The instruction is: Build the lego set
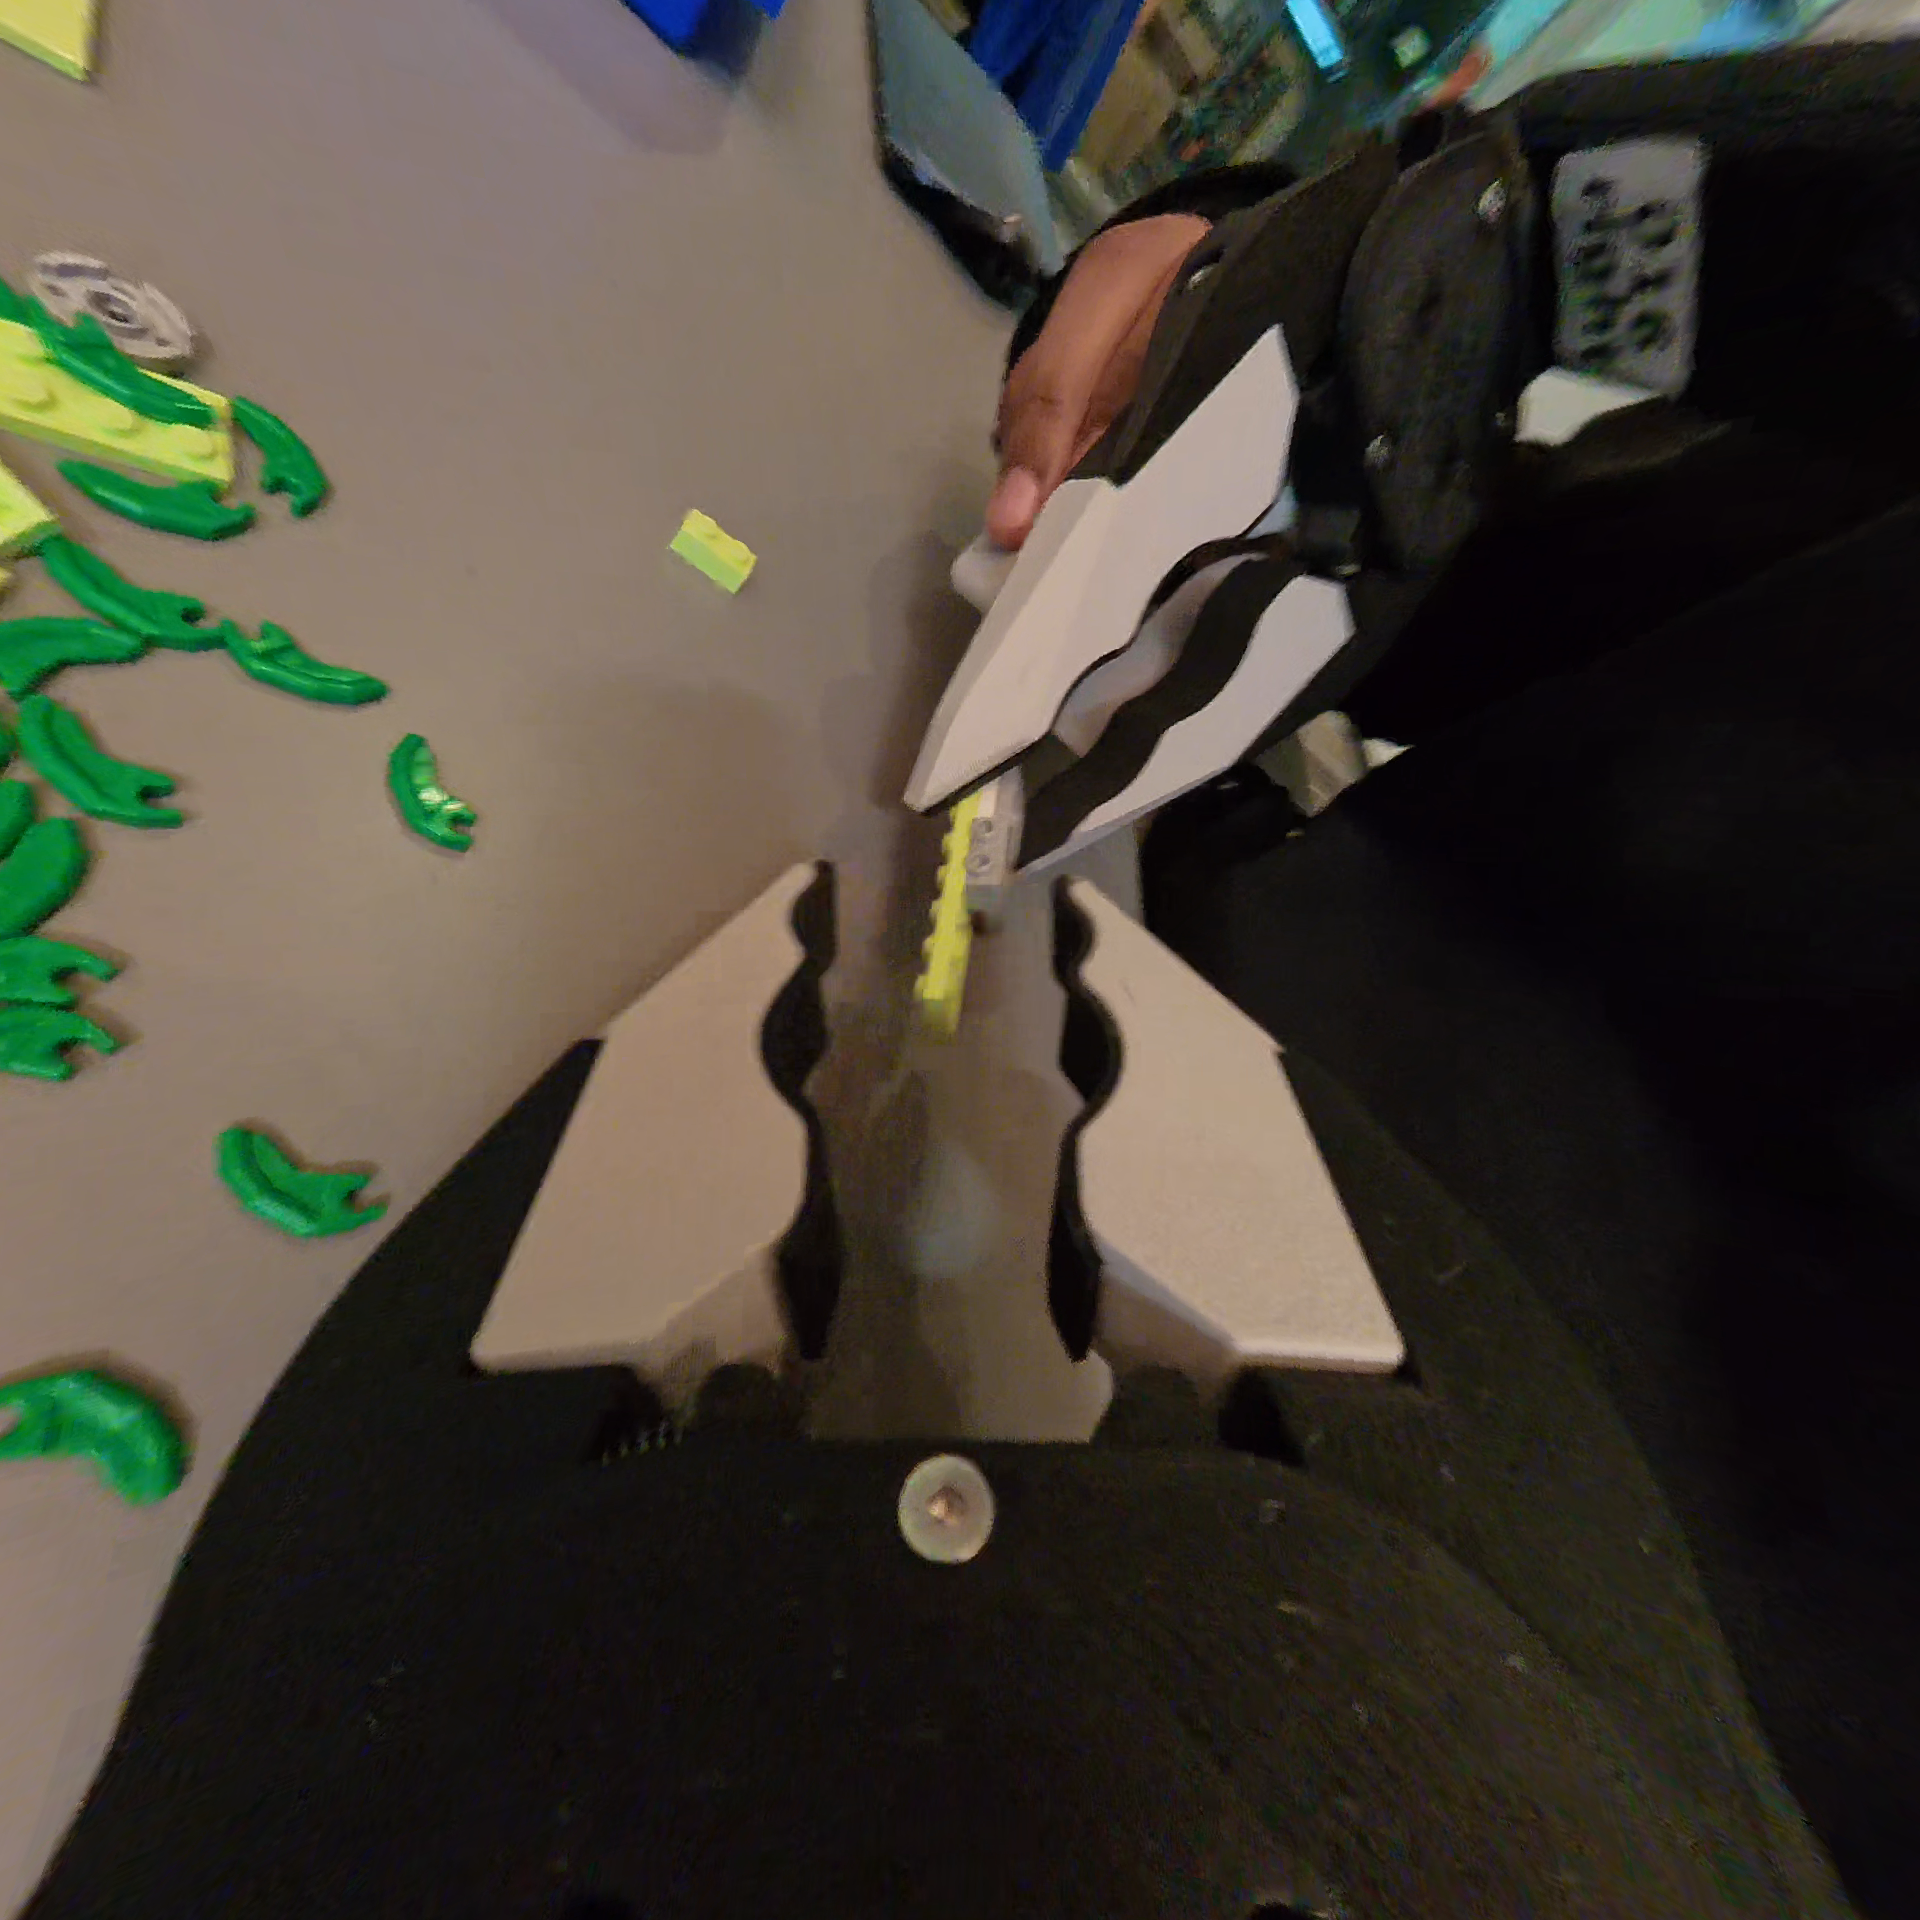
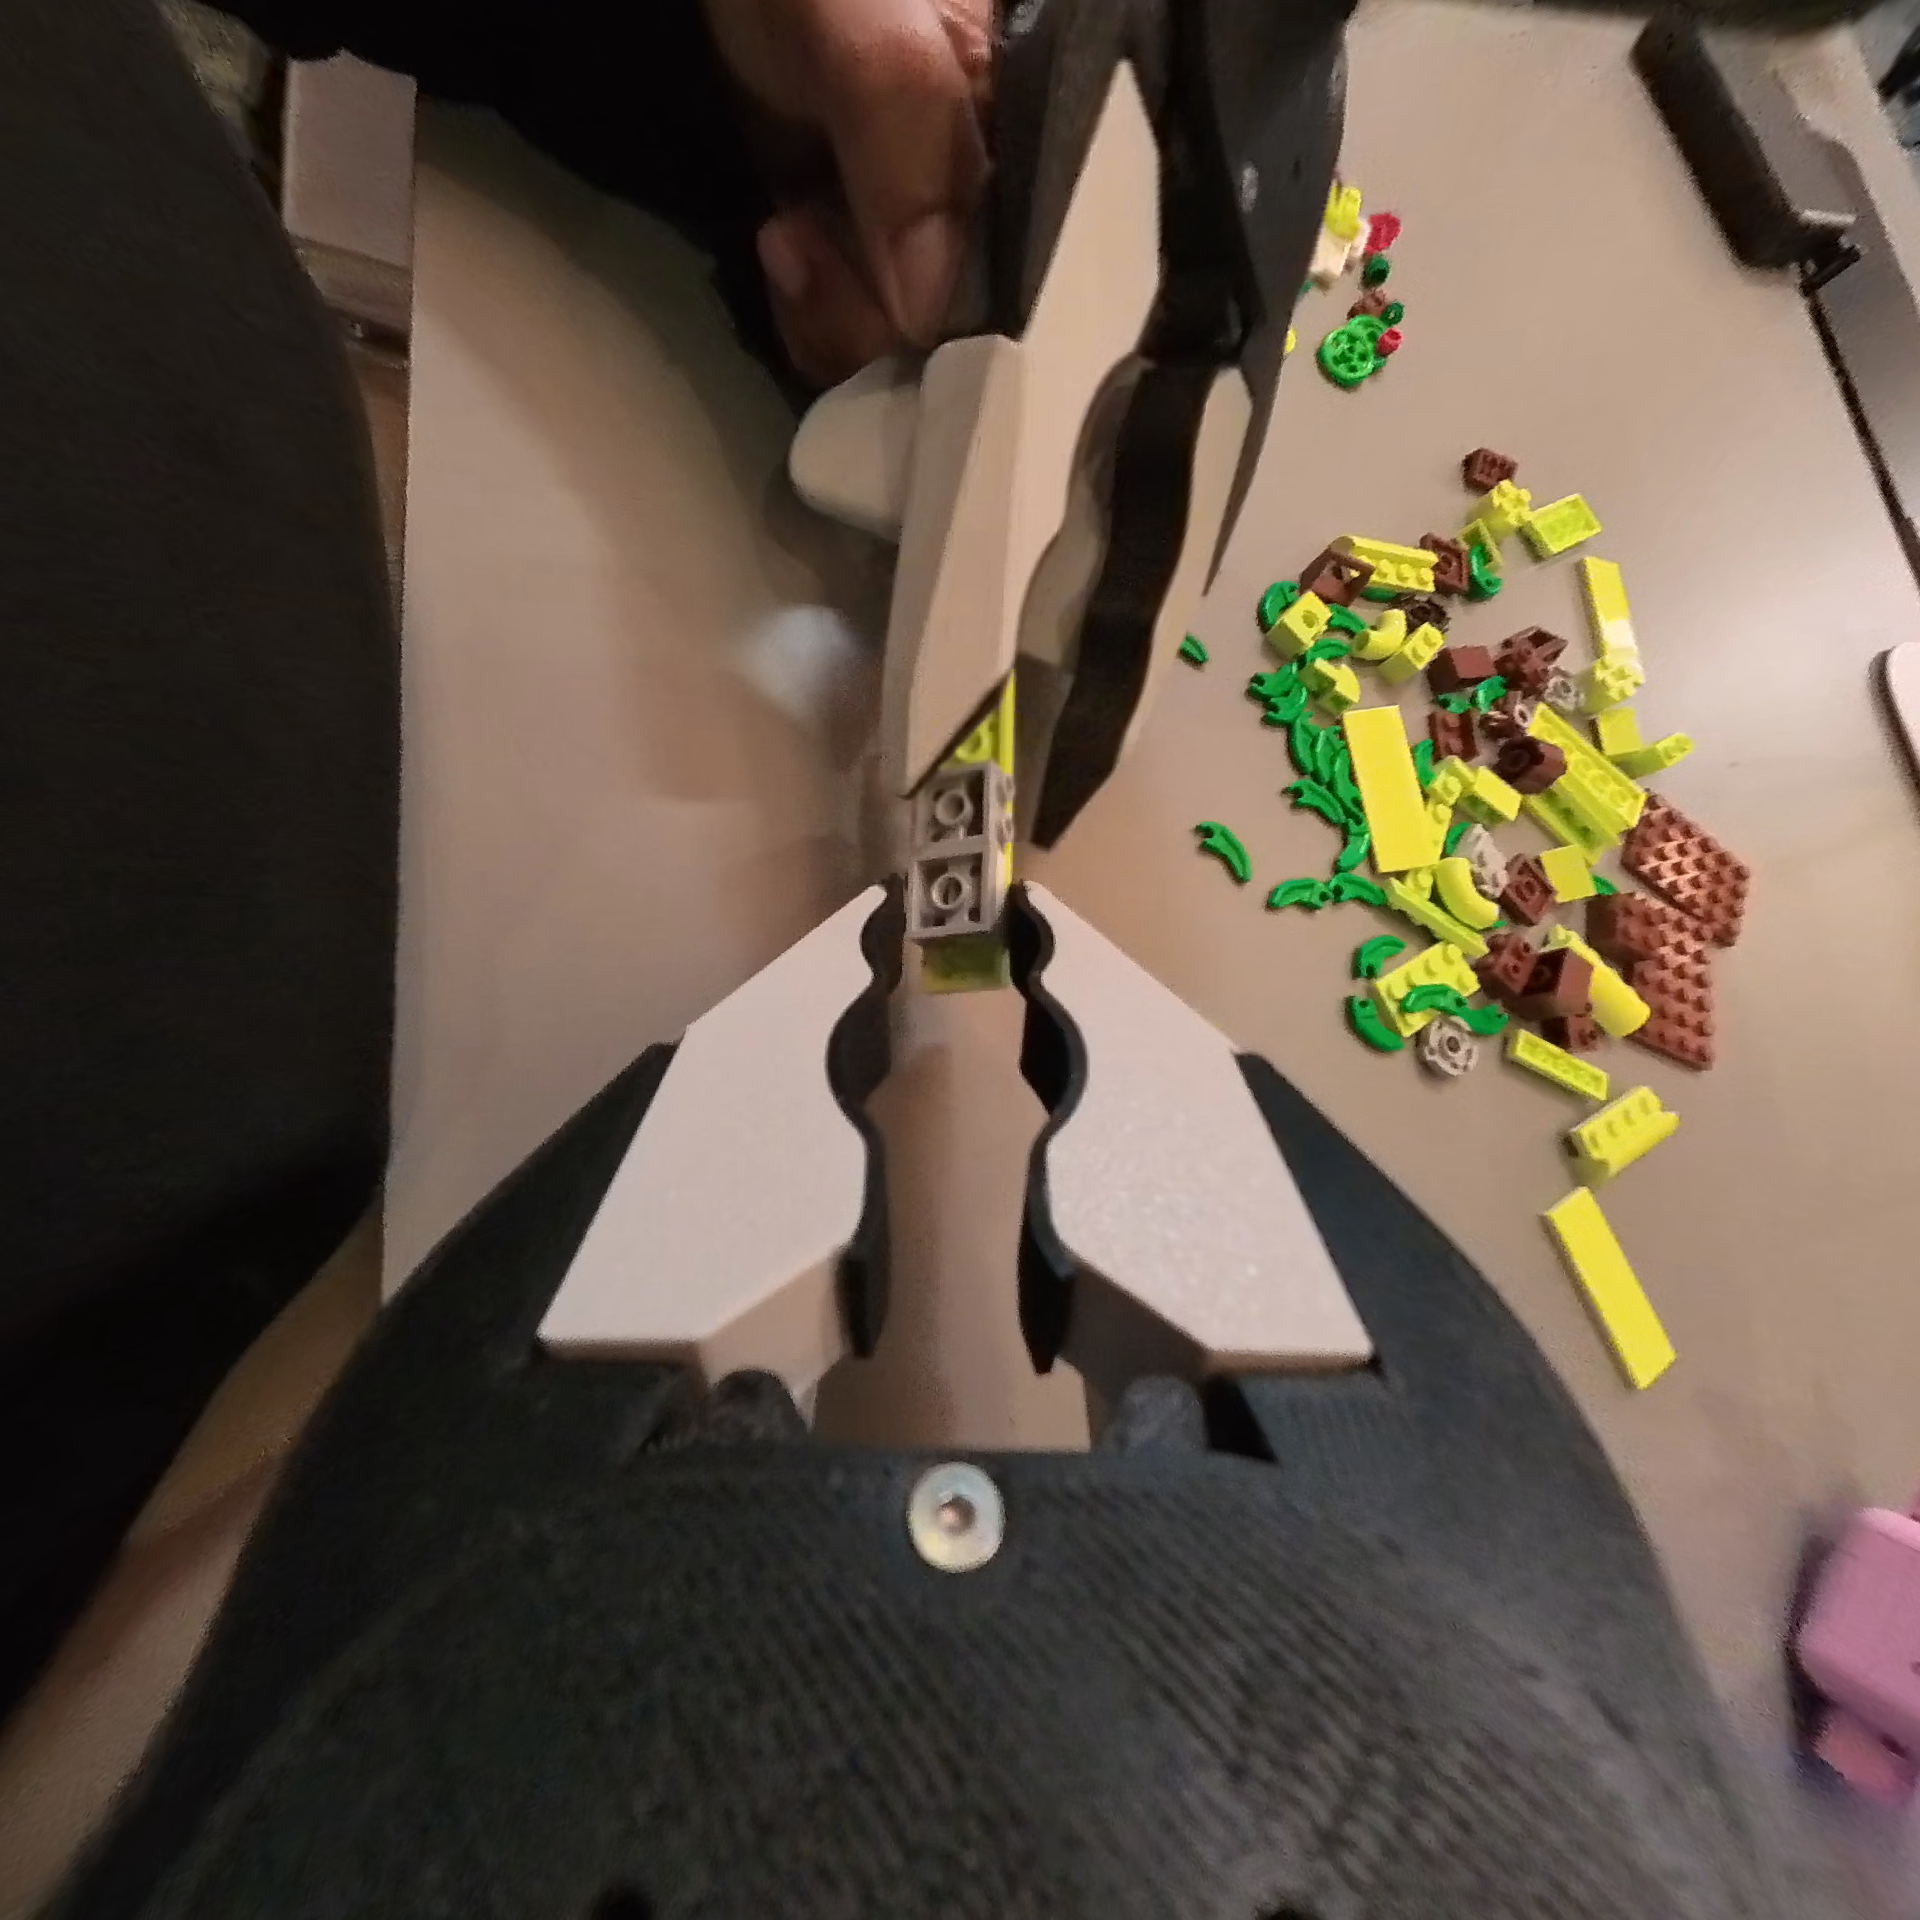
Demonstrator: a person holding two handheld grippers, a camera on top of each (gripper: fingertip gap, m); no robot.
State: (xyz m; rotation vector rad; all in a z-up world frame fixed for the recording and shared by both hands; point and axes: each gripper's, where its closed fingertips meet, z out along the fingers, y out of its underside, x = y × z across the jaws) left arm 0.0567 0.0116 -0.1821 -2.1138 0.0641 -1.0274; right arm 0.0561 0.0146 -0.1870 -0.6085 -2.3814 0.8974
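A long lime plate (image 1: 943, 956) with two grey bricks (image 2: 948, 831) fixed on it is held above the table (image 1: 582, 312). My right gripper (image 2: 954, 899) is shut on the end of this assembly, pinching the grey bricks and the lime plate (image 2: 961, 971). In the left wrist view the right gripper (image 1: 971, 831) comes in from the upper right. My left gripper (image 1: 940, 883) is open, its fingers on either side of the plate's free end with a gap on each side. In the right wrist view the left gripper (image 2: 982, 816) reaches down from the top.
Green curved pieces (image 1: 296, 670), a small lime brick (image 1: 714, 551) and a grey round piece (image 1: 114, 307) lie to the left. A pile of lime, green and brown pieces (image 2: 1507, 790), brown plates (image 2: 1683, 873) and a pink object (image 2: 1860, 1662) lie to the right. A person's dark clothing borders the table edge. Both grippers' tips are close together, under 4 cm apart. From the right gripper's tips to the pink object (image 2: 1860, 1662) is close to 25 centimeters.
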